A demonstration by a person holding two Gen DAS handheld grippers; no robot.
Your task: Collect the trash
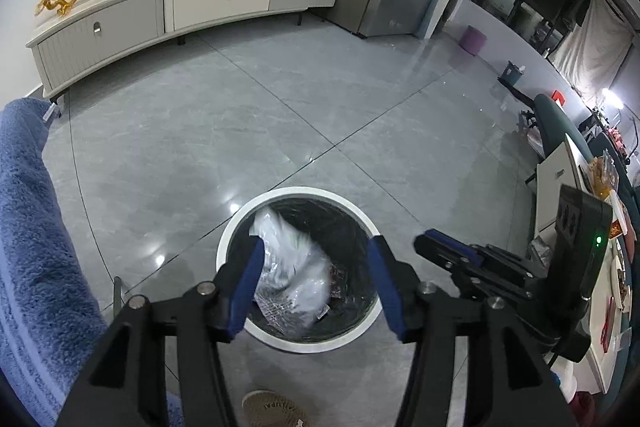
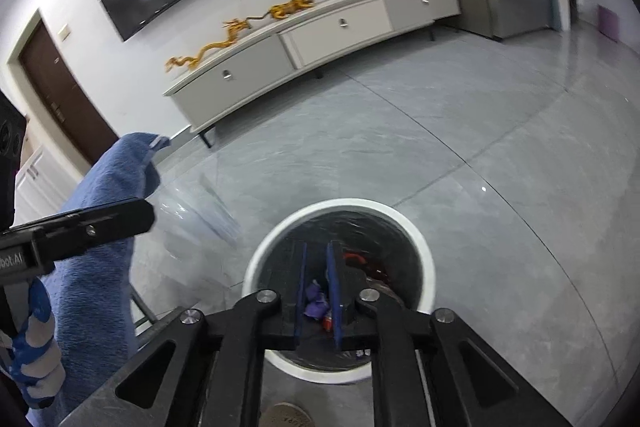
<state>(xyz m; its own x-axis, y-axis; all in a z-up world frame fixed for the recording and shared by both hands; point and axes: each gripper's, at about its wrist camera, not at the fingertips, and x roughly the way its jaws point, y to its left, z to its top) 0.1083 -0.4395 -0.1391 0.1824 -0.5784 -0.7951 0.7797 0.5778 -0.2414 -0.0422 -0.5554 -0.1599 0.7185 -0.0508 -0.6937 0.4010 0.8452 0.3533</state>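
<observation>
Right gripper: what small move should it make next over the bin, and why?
Probably open the right gripper wider: a purple scrap sits between its narrowly spaced fingers, directly above the white-rimmed bin, so it should drop inside.

white-rimmed bin [image 1: 362, 331] with black liner; blue towel [image 1: 36, 247]; grey floor [image 1: 240, 107].

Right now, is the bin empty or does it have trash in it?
It has trash in it. The bin holds a crumpled white bag over printed wrappers, with red and purple scraps on its black liner.
</observation>
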